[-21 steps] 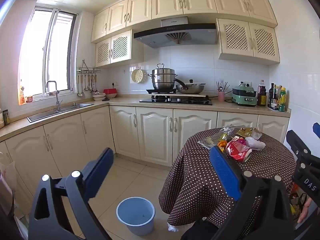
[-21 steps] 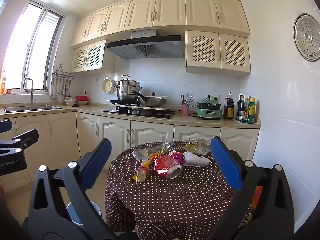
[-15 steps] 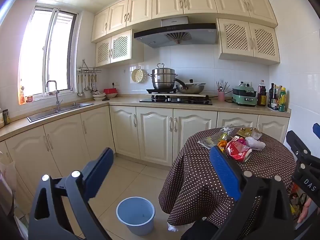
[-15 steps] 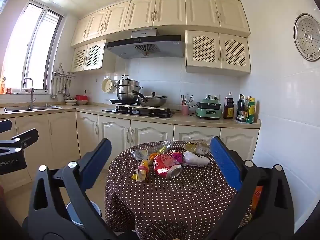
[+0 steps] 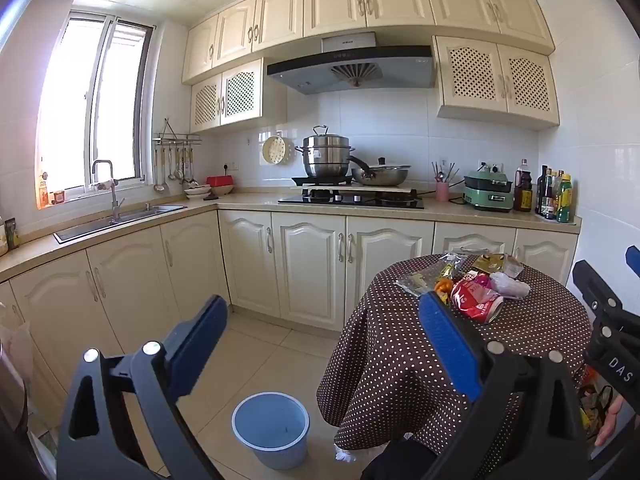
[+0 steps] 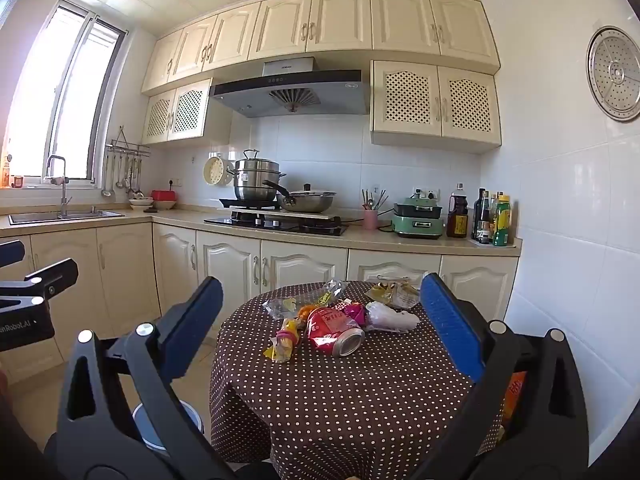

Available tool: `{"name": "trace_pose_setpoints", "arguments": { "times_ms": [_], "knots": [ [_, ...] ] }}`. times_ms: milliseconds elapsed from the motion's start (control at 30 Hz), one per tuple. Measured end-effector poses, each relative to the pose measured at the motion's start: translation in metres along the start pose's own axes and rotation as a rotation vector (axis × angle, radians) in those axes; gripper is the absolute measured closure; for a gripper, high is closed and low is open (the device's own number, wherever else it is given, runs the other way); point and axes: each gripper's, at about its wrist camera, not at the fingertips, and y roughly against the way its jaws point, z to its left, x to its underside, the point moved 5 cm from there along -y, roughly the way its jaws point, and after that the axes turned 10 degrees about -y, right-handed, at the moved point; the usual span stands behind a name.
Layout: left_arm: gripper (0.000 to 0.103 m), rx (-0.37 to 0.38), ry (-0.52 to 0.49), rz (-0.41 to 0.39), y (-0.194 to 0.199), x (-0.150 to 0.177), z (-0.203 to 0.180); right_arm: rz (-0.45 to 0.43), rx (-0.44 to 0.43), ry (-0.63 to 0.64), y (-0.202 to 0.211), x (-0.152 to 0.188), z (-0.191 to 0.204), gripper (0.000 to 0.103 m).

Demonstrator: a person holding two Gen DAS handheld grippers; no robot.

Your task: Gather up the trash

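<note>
Your left tongs (image 5: pixel 320 344) stand released, their blue ribbed pads spread wide with nothing between them, framing the tiled floor and a round pale-blue plastic bucket (image 5: pixel 270 422) at the lower centre of the left wrist view. Your right tongs (image 6: pixel 320 320) are likewise released and empty, spread to either side of the round worktop (image 6: pixel 360 400), which is draped in a brown cloth with white dots hanging in soft folds. The trash lies in a loose cluster at the far centre of that worktop: a dented red can (image 6: pixel 334 328) on its side with its silver end facing you, a yellow crinkled wrapper (image 6: pixel 283 345) just beside it to the left, a clear plastic wrapper (image 6: pixel 280 306) behind, a crumpled white tissue (image 6: pixel 390 318) to the right, and a gold foil packet (image 6: pixel 394 292) at the far edge. In the left wrist view the same pile sits at centre right, partly masked by the right-hand blue pad. Beyond stand cream panelled cabinets, a steel steamer pot (image 6: pixel 256 178) and a wok (image 6: pixel 308 200) on the black hob, a green cooker (image 6: pixel 418 218), and bottles (image 6: pixel 494 218) at the right end. A steel sink (image 5: pixel 120 220) sits at the left under the window. The bucket rests on the floor just beside the worktop's left edge.
</note>
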Motion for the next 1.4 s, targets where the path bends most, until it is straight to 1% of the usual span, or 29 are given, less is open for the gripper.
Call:
{"name": "trace_pose_setpoints", "arguments": {
  "times_ms": [1400],
  "knots": [
    [0.008,0.006,0.006,0.011,-0.001,0.012,-0.008,0.008,-0.001,0.002,0.000,0.005,-0.001,0.006]
  ]
}}
